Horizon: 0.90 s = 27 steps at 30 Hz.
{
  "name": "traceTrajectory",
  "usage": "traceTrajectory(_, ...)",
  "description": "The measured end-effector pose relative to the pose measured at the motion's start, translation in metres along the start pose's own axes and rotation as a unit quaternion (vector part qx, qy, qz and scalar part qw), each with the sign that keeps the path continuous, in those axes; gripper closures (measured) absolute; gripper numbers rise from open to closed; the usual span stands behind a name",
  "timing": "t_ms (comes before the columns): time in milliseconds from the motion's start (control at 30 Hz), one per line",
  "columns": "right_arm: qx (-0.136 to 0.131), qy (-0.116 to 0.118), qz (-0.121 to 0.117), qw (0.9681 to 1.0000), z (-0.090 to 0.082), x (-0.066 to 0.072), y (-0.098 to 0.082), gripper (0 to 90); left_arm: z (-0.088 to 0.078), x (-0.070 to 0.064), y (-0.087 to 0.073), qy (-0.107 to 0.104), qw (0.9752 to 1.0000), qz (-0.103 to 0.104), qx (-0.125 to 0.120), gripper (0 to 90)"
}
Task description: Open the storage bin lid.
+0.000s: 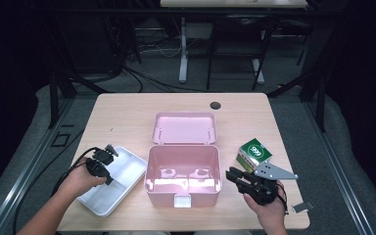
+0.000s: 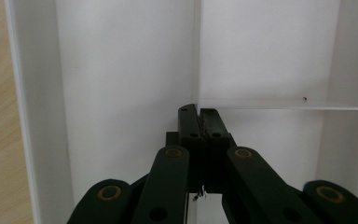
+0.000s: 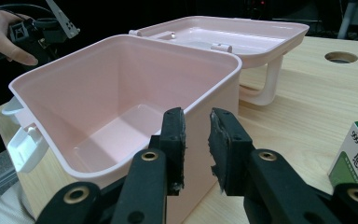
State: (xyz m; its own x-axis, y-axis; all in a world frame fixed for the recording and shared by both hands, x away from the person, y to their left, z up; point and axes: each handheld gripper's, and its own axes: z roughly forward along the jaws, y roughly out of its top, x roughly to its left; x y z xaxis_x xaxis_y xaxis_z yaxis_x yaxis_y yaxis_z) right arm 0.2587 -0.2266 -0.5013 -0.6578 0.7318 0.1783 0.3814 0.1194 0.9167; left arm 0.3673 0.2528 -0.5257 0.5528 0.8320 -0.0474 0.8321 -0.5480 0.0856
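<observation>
An open pink box (image 1: pixel 149 166) stands mid-table, its lid (image 1: pixel 184 128) laid flat behind it. Left of it lies a white divided tray (image 1: pixel 120 169). My left gripper (image 1: pixel 108 179) points down into that tray; in the left gripper view the jaws (image 2: pixel 199 112) are shut on the thin divider of the tray (image 2: pixel 121 70). My right gripper (image 1: pixel 231 174) sits by the box's right wall. In the right gripper view it (image 3: pixel 196 140) stands slightly open with nothing between the pads, facing the pink box (image 3: pixel 121 84) and lid (image 3: pixel 223 35).
A green-and-white carton (image 1: pixel 254 152) stands just behind my right gripper, and it shows as the carton (image 3: pixel 356 156) at the right edge. A cable hole (image 1: pixel 216 105) is at the table's far side. A small metal piece (image 1: pixel 302 206) lies near the front right corner.
</observation>
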Motion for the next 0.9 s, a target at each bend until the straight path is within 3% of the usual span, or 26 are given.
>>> traceTrajectory(333, 0.0, 0.0, 0.0, 1.0, 0.0, 0.0, 0.0, 74.7, 0.009, 0.003, -0.005, -0.004, 1.0, -0.004, -0.002, 88.8)
traceTrajectory(467, 0.0, 0.001, -0.001, 1.0, 0.0, 0.0, 0.0, 74.5, -0.003, 0.004, -0.008, -0.009, 0.9998, -0.005, -0.018, 84.1)
traceTrajectory(567, 0.001, 0.002, 0.0, 1.0, 0.001, 0.0, 0.0, 73.7, -0.016, 0.004, -0.014, -0.022, 0.9982, -0.012, -0.053, 80.0)
traceTrajectory(633, 0.0, 0.002, -0.002, 1.0, 0.002, 0.0, 0.001, 73.3, -0.024, 0.004, -0.018, -0.027, 0.996, -0.009, -0.085, 78.7)
traceTrajectory(800, 0.003, 0.002, -0.004, 1.0, 0.004, 0.0, 0.001, 71.9, -0.037, 0.002, -0.023, -0.043, 0.987, -0.01, -0.155, 74.2)
traceTrajectory(900, 0.001, 0.002, -0.008, 1.0, 0.004, 0.001, 0.002, 70.3, -0.04, -0.001, -0.023, -0.053, 0.9795, 0.002, -0.194, 72.7)
